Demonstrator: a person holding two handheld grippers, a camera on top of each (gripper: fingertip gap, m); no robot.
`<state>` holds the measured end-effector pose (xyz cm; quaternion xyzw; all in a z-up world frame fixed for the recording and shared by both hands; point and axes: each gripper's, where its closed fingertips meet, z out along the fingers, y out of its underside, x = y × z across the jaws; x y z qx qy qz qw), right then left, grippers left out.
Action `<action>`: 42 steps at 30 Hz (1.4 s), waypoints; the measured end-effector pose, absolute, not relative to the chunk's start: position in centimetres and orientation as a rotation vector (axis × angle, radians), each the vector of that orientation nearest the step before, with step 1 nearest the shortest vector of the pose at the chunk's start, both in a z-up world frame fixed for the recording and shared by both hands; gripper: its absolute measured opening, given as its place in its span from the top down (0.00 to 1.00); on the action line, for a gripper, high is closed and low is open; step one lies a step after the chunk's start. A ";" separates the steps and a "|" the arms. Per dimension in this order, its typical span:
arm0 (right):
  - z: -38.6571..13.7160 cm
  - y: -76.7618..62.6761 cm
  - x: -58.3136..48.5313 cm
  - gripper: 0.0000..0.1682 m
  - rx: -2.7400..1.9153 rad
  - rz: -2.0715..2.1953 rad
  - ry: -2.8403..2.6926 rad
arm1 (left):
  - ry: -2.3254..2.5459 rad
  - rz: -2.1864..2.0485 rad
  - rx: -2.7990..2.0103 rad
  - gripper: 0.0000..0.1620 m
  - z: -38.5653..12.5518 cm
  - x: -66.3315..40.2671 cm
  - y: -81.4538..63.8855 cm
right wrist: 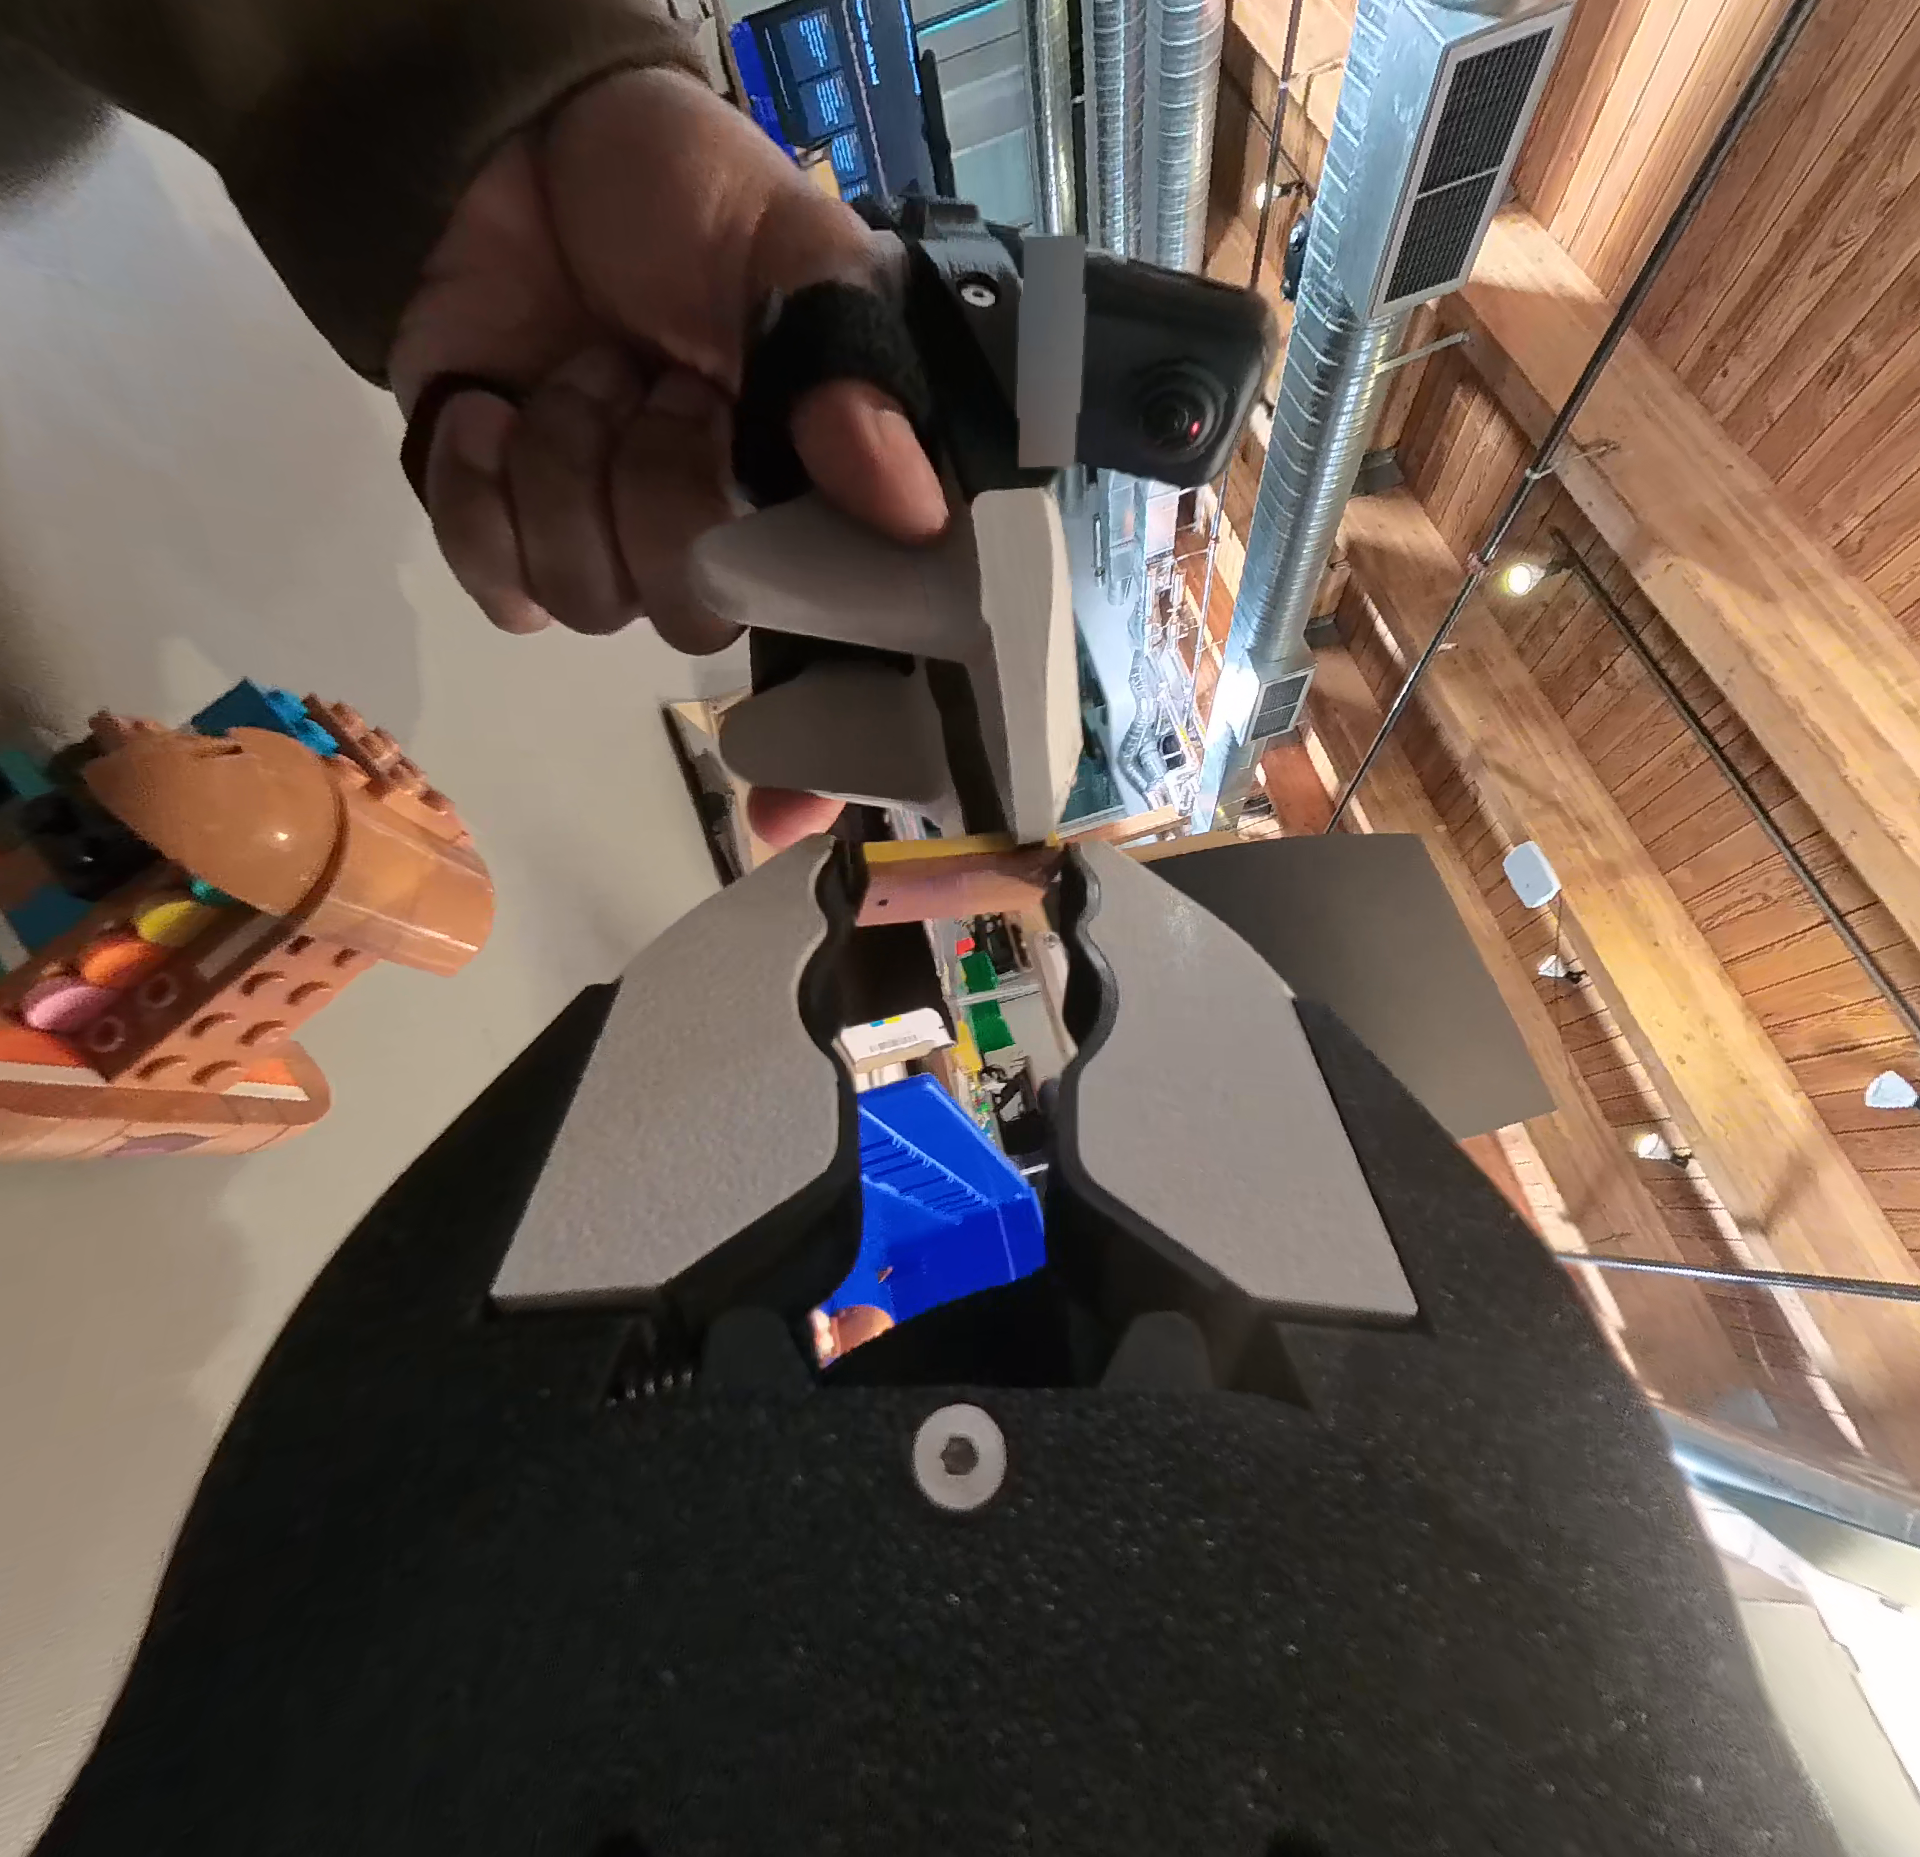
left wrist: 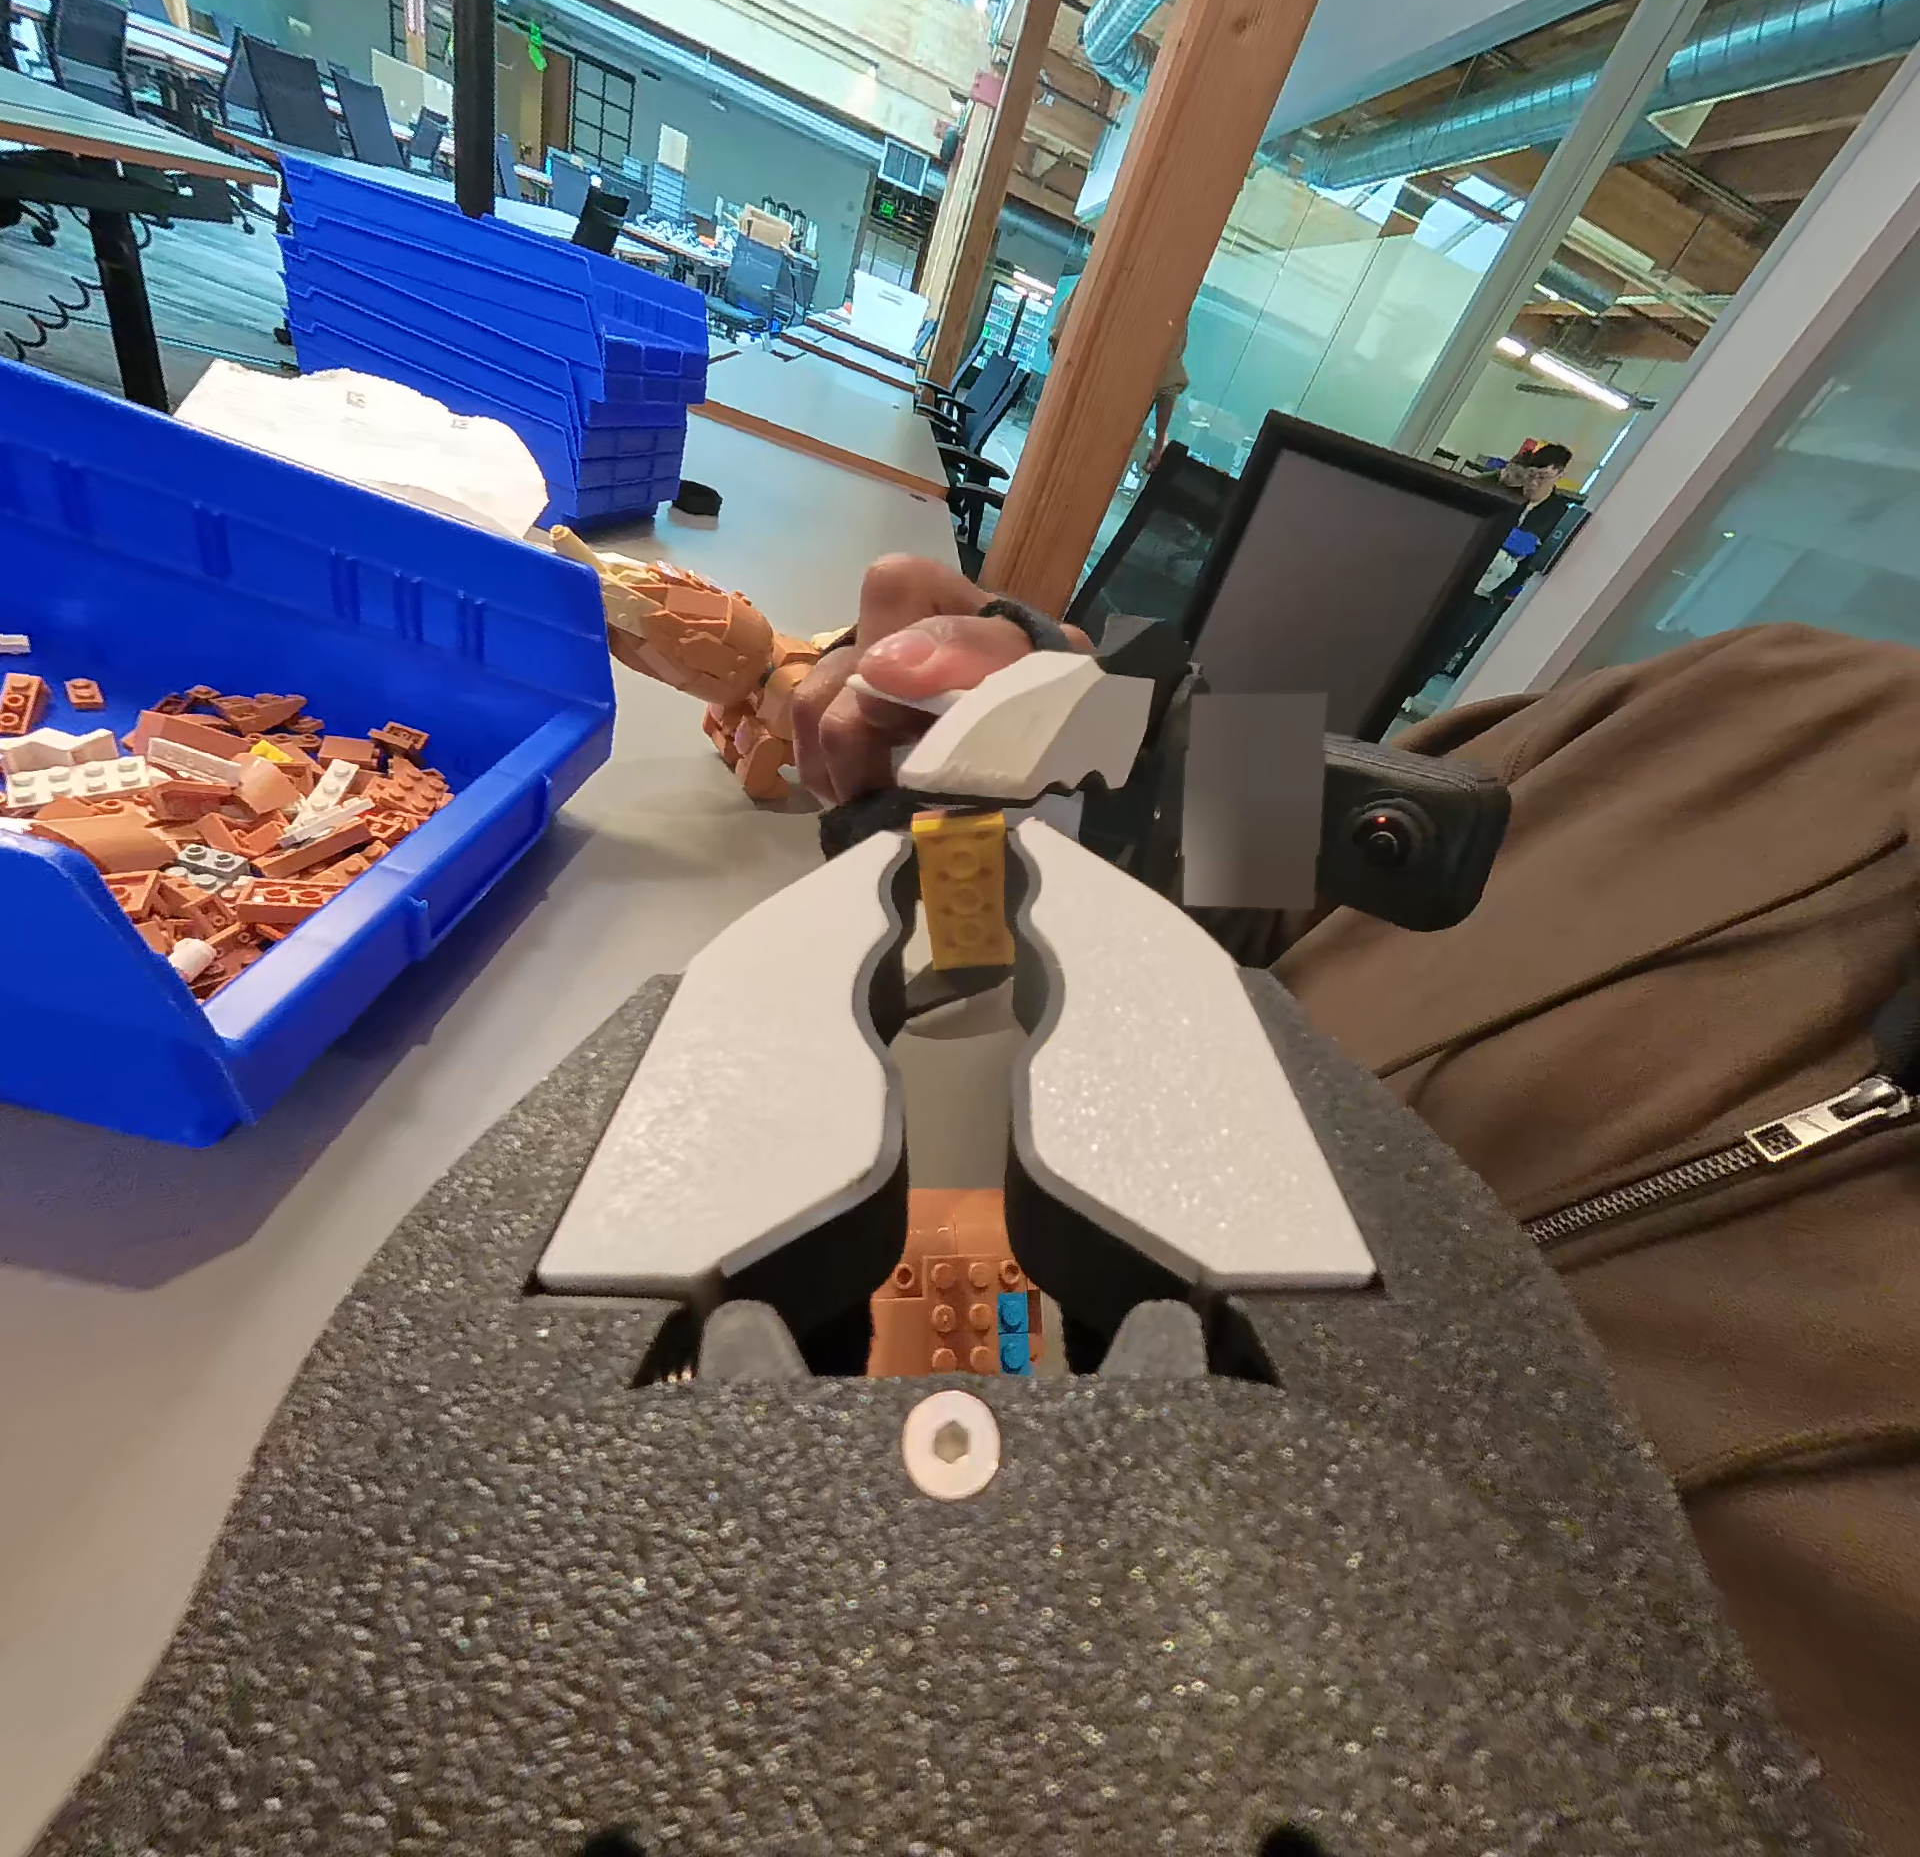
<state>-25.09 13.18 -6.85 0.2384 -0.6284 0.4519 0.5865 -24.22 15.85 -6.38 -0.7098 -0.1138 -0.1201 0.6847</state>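
Observation:
My left gripper [left wrist: 961, 851] is shut on a small yellow studded brick [left wrist: 964, 888], held up above the grey table [left wrist: 675, 799]. My right gripper [right wrist: 961, 877] is shut on a thin brown brick [right wrist: 951, 888] with the yellow brick's edge [right wrist: 935, 850] lying along its top. The two grippers meet tip to tip at this piece. In the left wrist view the right gripper's white fingers [left wrist: 997, 742] sit right above the yellow brick, held by a hand. In the right wrist view the left gripper's fingers [right wrist: 1023, 664] come down onto the yellow edge.
A blue bin [left wrist: 468, 872] of loose brown, white and grey bricks stands at the left. A brown brick figure [left wrist: 717, 644] lies behind it, and a brick model [right wrist: 239, 924] lies on the table. Stacked blue bins [left wrist: 468, 332], white paper [left wrist: 364, 425] and a monitor [left wrist: 1340, 581] stand farther back.

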 end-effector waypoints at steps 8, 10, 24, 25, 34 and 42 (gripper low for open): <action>-6.6 13.2 -25.2 0.79 0.537 1.021 -1.447 | -0.272 -0.220 -1.600 0.90 -6.2 -24.7 15.8; -6.3 13.3 -25.4 0.79 0.501 1.037 -1.452 | -0.263 -0.192 -1.581 0.91 -5.8 -24.9 15.8; -4.1 15.3 -26.9 0.97 0.319 1.109 -1.415 | -0.291 -0.201 -1.440 0.93 -4.4 -25.6 14.8; -4.0 15.4 -26.8 0.97 0.311 1.119 -1.404 | -0.294 -0.202 -1.433 0.89 -4.4 -25.6 15.0; -3.4 15.1 -26.5 0.97 0.249 1.182 -1.352 | -0.293 -0.211 -1.292 0.87 -3.4 -25.7 15.4; -3.8 14.6 -26.6 0.95 0.232 1.199 -1.356 | -0.289 -0.177 -1.234 0.90 -3.1 -25.8 15.3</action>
